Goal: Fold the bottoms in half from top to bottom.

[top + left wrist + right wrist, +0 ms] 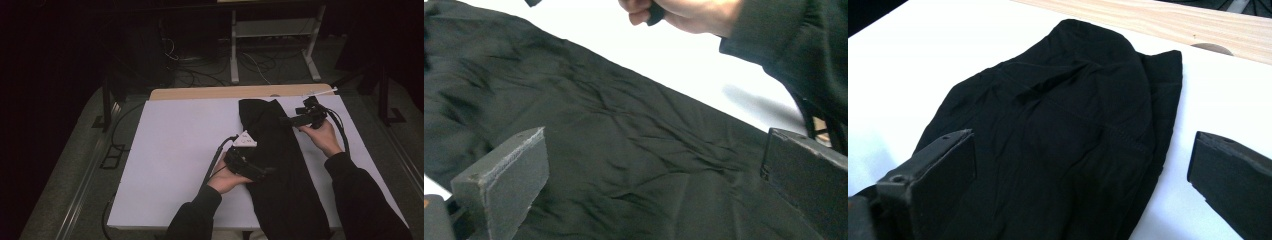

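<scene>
Black garment point(280, 165); two grippers, one garment

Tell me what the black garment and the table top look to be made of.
Black garment: thin, matte woven or knit fabric, probably; it shows fine creases and soft folds. Table top: smooth white sheet, possibly laminate, over a wooden board whose grain shows at the far edge.

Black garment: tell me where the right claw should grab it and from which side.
Grip the black garment at its far right corner, coming in from the right over the bare white table. There the folded layers end in a free edge, and the open right claw is already nearest.
</scene>
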### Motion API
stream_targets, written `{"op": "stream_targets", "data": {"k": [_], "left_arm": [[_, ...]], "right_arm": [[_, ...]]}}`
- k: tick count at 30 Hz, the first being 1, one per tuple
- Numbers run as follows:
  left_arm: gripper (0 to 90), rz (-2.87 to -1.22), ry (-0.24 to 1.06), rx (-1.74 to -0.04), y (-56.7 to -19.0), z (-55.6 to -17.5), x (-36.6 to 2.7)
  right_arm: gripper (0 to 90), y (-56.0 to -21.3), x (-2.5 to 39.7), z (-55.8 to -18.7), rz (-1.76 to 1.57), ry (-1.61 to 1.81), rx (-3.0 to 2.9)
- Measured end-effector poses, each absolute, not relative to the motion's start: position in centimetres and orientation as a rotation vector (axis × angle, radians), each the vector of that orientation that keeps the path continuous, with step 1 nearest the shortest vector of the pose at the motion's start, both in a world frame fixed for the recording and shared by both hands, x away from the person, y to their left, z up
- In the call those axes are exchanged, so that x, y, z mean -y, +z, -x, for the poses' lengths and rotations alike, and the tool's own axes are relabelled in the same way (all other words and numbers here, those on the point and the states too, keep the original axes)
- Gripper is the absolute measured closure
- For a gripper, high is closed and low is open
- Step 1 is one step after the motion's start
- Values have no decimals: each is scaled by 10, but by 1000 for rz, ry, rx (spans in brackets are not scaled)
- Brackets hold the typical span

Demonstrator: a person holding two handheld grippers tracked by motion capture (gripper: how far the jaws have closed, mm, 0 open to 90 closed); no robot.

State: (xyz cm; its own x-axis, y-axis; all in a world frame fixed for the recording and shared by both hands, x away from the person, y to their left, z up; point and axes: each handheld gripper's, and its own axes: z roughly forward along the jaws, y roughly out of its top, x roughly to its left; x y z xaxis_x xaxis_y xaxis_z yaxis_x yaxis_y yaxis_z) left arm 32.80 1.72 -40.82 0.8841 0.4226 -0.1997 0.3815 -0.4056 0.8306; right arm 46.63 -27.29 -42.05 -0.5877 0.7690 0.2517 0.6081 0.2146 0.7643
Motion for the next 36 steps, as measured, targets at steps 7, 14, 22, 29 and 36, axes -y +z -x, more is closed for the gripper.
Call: {"op": "stream_targets", "data": {"k": [7,14,22,29,36], "left_arm": [[0,-2030,90,-581,-399,-337,-25],[0,-2031,124,-601,-392,-346,-30],[0,-2034,145,-647,-392,-364,-36],[0,-2033,153,-693,-396,-383,-38],[0,-2015,150,-728,-404,-401,-38]], "right_arm": [[0,-422,272,-460,-1313,1299,-2312],[0,-419,274,-452,-1302,1283,-2313],[0,-419,277,-446,-1286,1279,-2323],[0,-423,279,-445,-1296,1299,-2330],[0,-424,278,-445,-1294,1301,-2338]]}}
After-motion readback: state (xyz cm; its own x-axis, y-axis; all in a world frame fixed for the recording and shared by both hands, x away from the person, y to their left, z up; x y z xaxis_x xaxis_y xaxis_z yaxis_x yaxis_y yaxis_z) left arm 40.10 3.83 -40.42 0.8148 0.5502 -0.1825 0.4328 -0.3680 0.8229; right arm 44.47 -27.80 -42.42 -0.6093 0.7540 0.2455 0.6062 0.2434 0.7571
